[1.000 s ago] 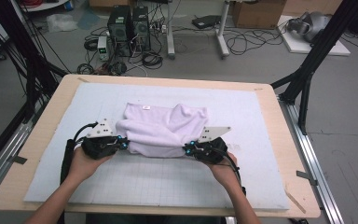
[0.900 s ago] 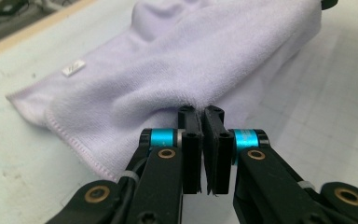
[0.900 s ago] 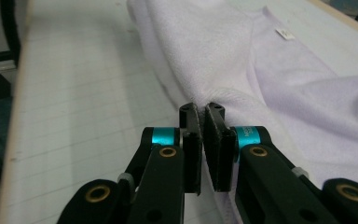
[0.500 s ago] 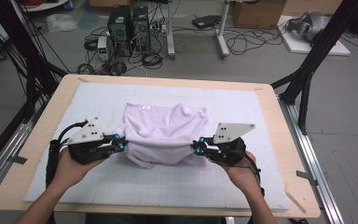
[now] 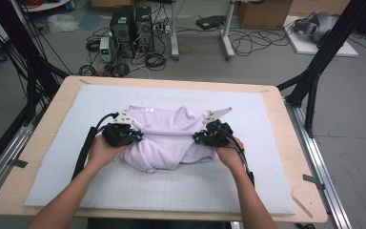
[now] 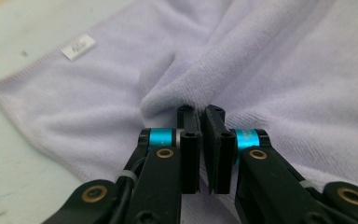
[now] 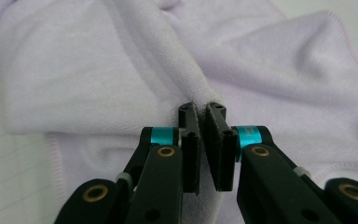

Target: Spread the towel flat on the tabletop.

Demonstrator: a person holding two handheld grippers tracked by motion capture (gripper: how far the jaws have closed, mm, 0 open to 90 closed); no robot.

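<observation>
Towel (image 5: 167, 138): 1 item, pale lilac terry cloth, pinched at 2 points. Left gripper (image 6: 200, 122): jaws pressed nearly together on a raised fold of the towel, a narrow slit between them, having eased apart slightly just now with the cloth between them. Right gripper (image 7: 201, 120): same state, jaws close together on a ridge of the cloth, likewise just eased a little.

In the high view the left gripper (image 5: 134, 135) holds the towel's left side and the right gripper (image 5: 199, 138) its right side, with the cloth bunched between them.

Appearance: soft looped pile, stitched hem along the edges, 1 small white label (image 6: 78, 46) near a far edge. The surface is crumpled into deep folds; a lower flap droops toward the person.

Location: middle of a light blue gridded mat (image 5: 95, 102), which lies on a wooden table (image 5: 38, 143).
</observation>
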